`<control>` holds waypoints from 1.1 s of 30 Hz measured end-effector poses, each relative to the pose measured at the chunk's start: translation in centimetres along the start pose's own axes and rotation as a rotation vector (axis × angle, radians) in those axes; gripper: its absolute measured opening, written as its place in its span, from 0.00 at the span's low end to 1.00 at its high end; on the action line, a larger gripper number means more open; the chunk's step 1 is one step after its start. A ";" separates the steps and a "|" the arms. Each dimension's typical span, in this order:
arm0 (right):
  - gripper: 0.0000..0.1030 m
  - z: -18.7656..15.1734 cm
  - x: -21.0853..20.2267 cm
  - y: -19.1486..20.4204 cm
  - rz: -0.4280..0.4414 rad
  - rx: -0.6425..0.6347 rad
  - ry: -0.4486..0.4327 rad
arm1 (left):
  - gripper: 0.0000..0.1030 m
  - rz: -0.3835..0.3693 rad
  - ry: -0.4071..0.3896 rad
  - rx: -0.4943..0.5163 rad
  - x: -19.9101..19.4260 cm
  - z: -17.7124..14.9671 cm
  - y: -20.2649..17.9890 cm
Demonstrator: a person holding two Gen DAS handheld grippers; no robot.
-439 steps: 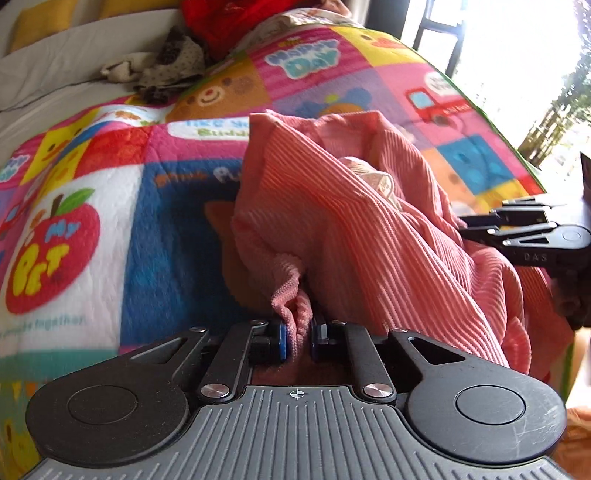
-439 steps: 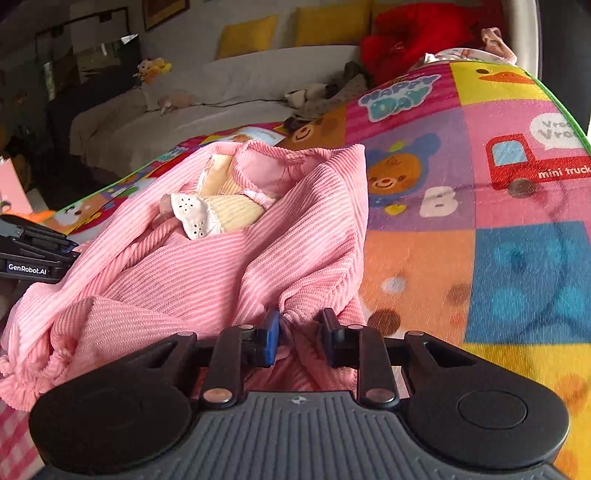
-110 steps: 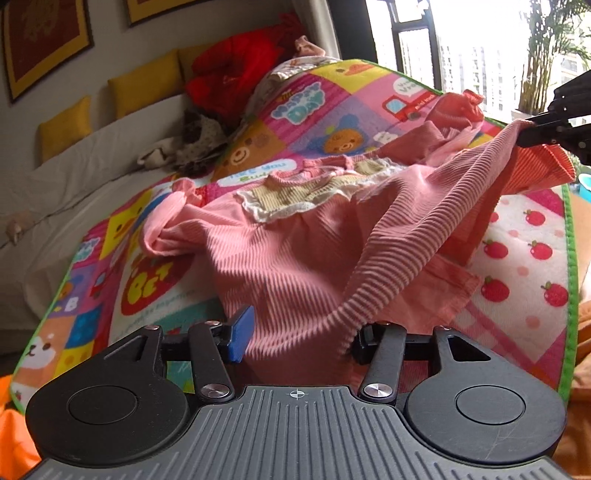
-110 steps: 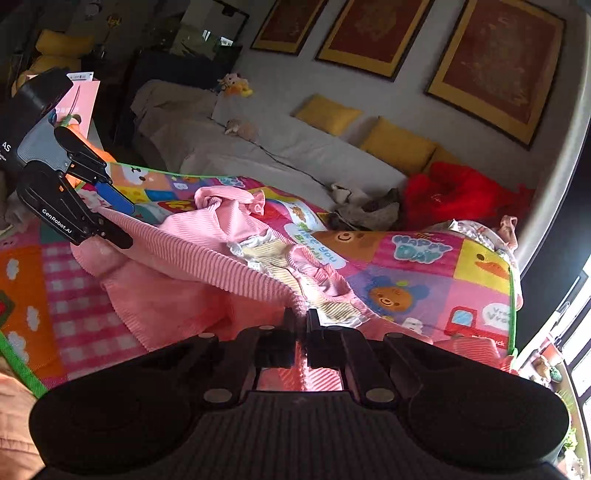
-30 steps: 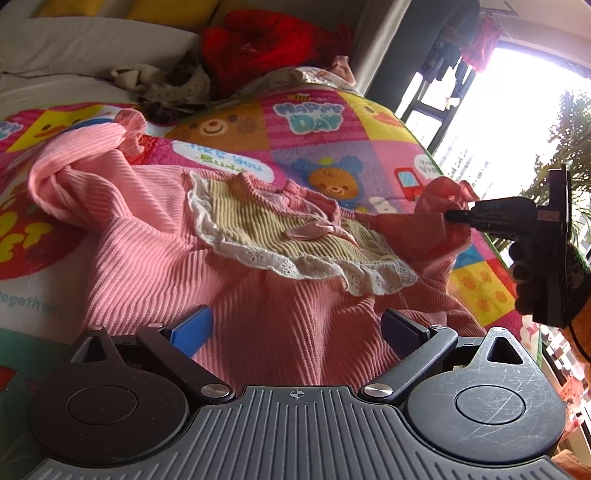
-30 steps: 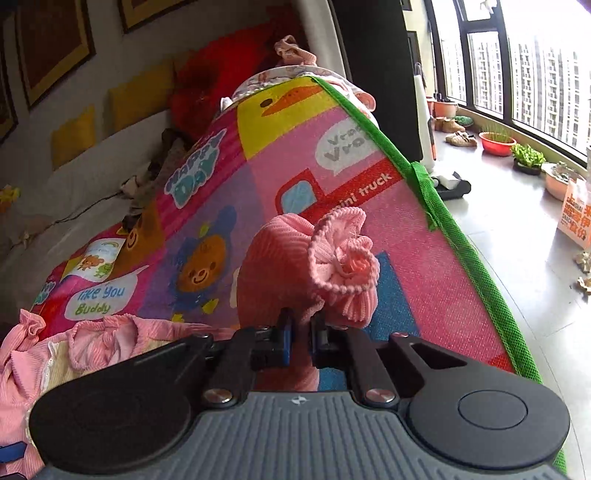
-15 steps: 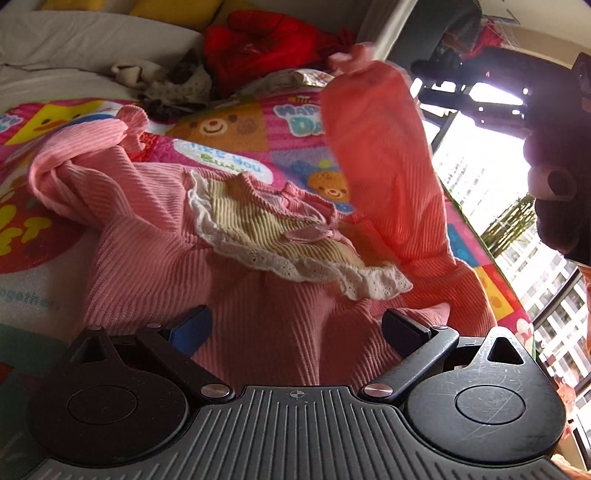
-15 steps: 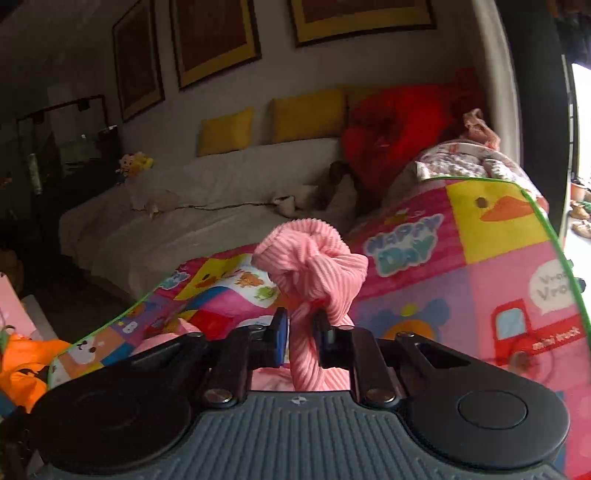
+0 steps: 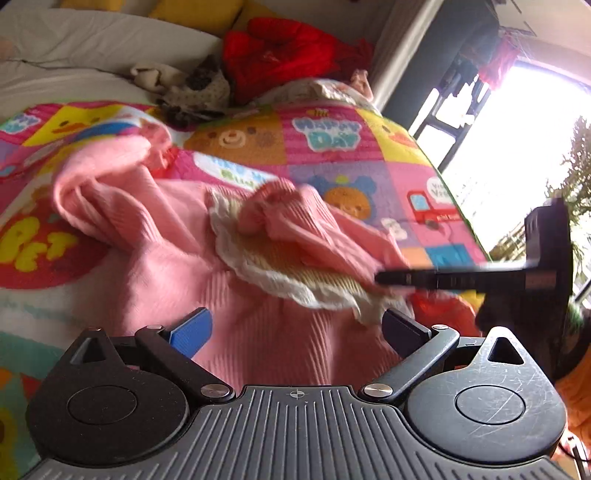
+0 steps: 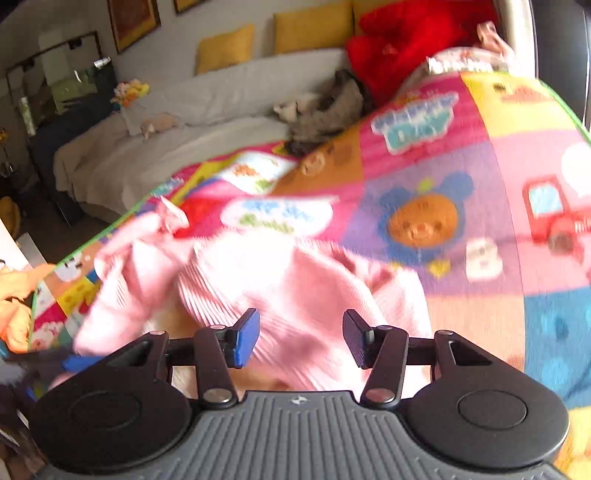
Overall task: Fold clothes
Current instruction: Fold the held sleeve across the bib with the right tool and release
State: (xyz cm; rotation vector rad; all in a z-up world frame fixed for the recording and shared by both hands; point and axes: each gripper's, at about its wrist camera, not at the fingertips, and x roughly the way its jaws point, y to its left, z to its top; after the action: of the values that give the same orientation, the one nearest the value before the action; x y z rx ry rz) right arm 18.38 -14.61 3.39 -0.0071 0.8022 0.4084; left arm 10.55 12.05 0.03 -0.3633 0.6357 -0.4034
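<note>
A home living room, white-covered sofa (image 10: 207, 122) with yellow cushions (image 10: 225, 48) across the upper left, framed pictures (image 10: 135, 20) on the wall above, soft toys (image 10: 131, 90) at its far end, a children's cartoon play mat (image 9: 332, 147) mid-frame, bright window (image 9: 517, 147) at right.

My left gripper (image 9: 295, 326): jaws spread wide, nothing between them. My right gripper (image 10: 301, 338): jaws likewise parted and empty; seen from the left wrist, it reaches in from the right, blurred.
</note>
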 end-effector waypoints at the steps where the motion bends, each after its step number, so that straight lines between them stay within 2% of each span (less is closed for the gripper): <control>1: 0.50 -0.9 0.6 -0.3 -0.009 -0.001 0.028 | 0.98 0.066 -0.045 0.004 -0.4 1.0 0.5; 2: 0.49 -1.4 0.6 -0.5 -0.007 0.002 0.026 | 0.98 0.132 -0.089 0.009 -0.9 2.1 1.0; 4: 0.49 -2.0 0.3 -0.7 0.000 0.009 0.009 | 0.98 0.360 -0.168 0.054 -0.5 4.2 2.5; 6: 0.49 -2.2 -0.2 -0.8 0.006 0.016 -0.011 | 0.98 0.500 -0.184 0.102 1.0 5.8 4.1; 9: 0.49 -2.3 -1.2 -0.8 0.006 0.007 -0.038 | 0.98 0.524 -0.114 0.086 4.0 7.4 7.0; 11: 0.50 -2.3 -2.0 -0.9 0.006 0.001 -0.056 | 0.90 0.522 -0.088 0.100 5.4 7.9 7.8; 13: 0.50 -2.3 -2.7 -0.9 0.006 -0.006 -0.074 | 0.31 0.535 -0.063 0.130 6.3 8.2 8.1; 15: 0.50 -2.5 -3.8 -1.4 -0.006 0.006 -0.099 | 0.14 0.540 -0.077 0.118 6.3 8.6 8.0; 17: 0.50 -2.6 -4.9 -2.2 -0.021 0.025 -0.125 | 0.10 0.502 -0.126 0.117 5.3 9.2 6.9; 18: 0.50 -2.6 -5.4 -2.6 -0.028 0.034 -0.136 | 0.09 0.457 -0.165 0.129 4.5 9.5 5.6; 19: 0.50 -2.6 -5.9 -2.9 -0.038 0.044 -0.149 | 0.09 0.411 -0.204 0.141 3.7 9.7 4.2; 21: 0.50 -2.5 -6.8 -3.7 -0.058 0.063 -0.175 | 0.09 0.249 -0.264 0.176 2.1 9.9 0.6; 23: 0.50 -2.3 -7.4 -4.3 -0.074 0.092 -0.205 | 0.10 0.091 -0.270 0.205 1.4 9.3 -2.3; 24: 0.50 -2.2 -7.7 -4.5 -0.074 0.104 -0.216 | 0.19 0.049 -0.238 0.234 1.7 8.5 -3.6; 25: 0.50 -2.1 -7.9 -4.7 -0.072 0.117 -0.226 | 0.34 0.007 -0.206 0.262 2.0 7.8 -4.9; 26: 0.51 -2.1 -8.1 -4.8 -0.068 0.127 -0.235 | 0.48 -0.010 -0.148 0.291 2.8 6.7 -5.8; 27: 0.52 -2.1 -8.2 -4.8 -0.064 0.134 -0.240 | 0.73 -0.011 -0.105 0.308 3.4 5.8 -6.0; 28: 0.52 -2.0 -8.2 -4.8 -0.057 0.140 -0.244 | 0.79 -0.012 -0.061 0.324 4.1 4.8 -6.2; 29: 0.53 -2.0 -8.2 -4.7 -0.047 0.143 -0.246 | 0.80 -0.013 -0.018 0.341 4.8 3.8 -6.4; 33: 0.56 -2.1 -7.6 -4.1 0.018 0.160 -0.249 | 0.90 0.020 0.061 0.339 5.6 1.3 -5.6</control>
State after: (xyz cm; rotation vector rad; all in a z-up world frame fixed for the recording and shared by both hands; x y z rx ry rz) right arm 13.70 -21.44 6.68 0.1969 0.5872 0.3525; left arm 14.05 4.85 0.71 -0.0222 0.6167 -0.4957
